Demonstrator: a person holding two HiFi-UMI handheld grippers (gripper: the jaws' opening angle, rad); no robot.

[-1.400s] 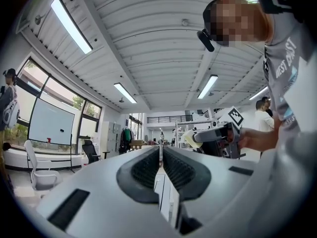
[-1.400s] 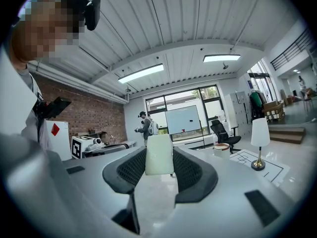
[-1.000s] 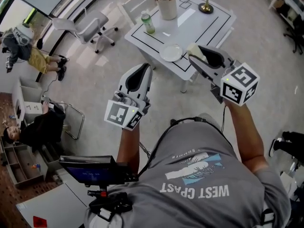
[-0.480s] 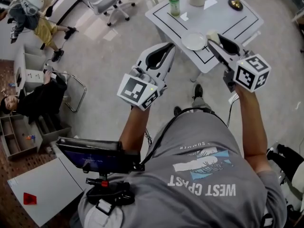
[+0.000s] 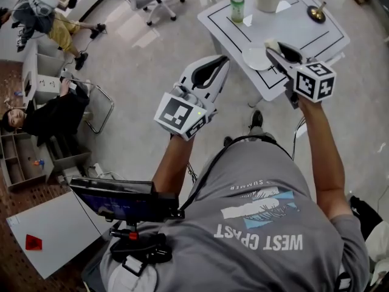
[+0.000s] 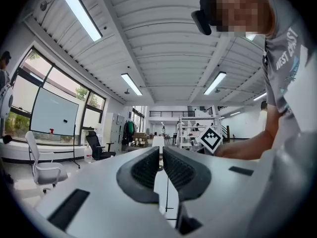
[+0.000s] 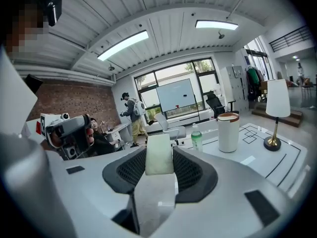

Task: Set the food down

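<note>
- The counter point(image 5: 292, 26) stands ahead and to the right, well apart from the left tongs point(image 5: 222, 62), which are pressed together on nothing.
- The right tongs point(image 5: 276, 48) hang over its near edge, much the nearer pair.
- The plate point(image 5: 254, 58) lies just left of their tips.
- The pale food point(image 7: 159, 155), pinched there, points lengthwise out along the jaws.

I see pale cream food point(image 7: 159, 155), a white table point(image 5: 292, 26) with black lines, a white plate point(image 5: 255, 58), and a green-labelled bottle point(image 5: 237, 8).
</note>
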